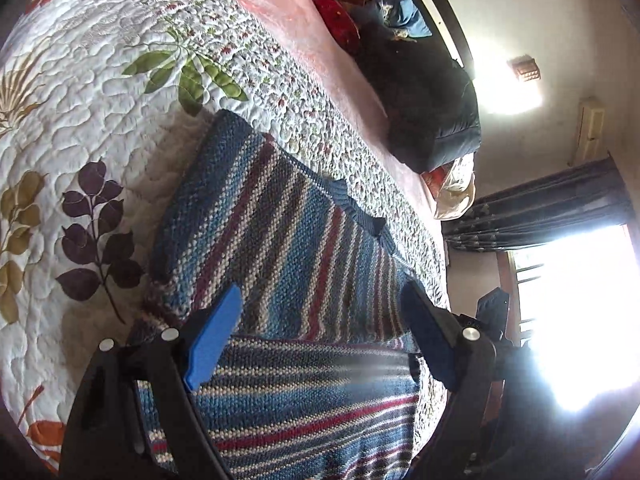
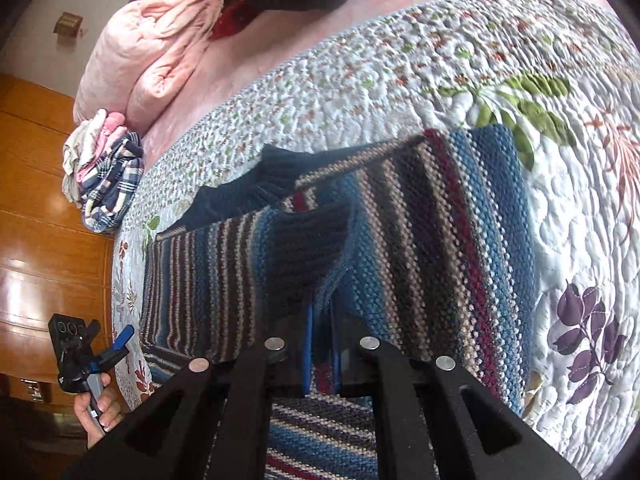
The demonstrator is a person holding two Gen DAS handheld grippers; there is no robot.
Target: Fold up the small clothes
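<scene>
My right gripper point(image 2: 320, 316) pinches the striped sweater's point(image 2: 440, 240) edge, mid-fold on the quilted bed point(image 2: 360, 80); my left gripper point(image 1: 320, 332) gapes wide, empty. Next, I'd lay the flap flat.

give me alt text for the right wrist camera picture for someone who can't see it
The right gripper, fingers close together, pinches a fold of a striped knit sweater on a floral quilt. Far left, a hand holds the left gripper, near a pile of clothes.

left tongs point(image 1: 320, 336): black arms, blue pads | right tongs point(image 2: 322, 344): black (silver pins)
</scene>
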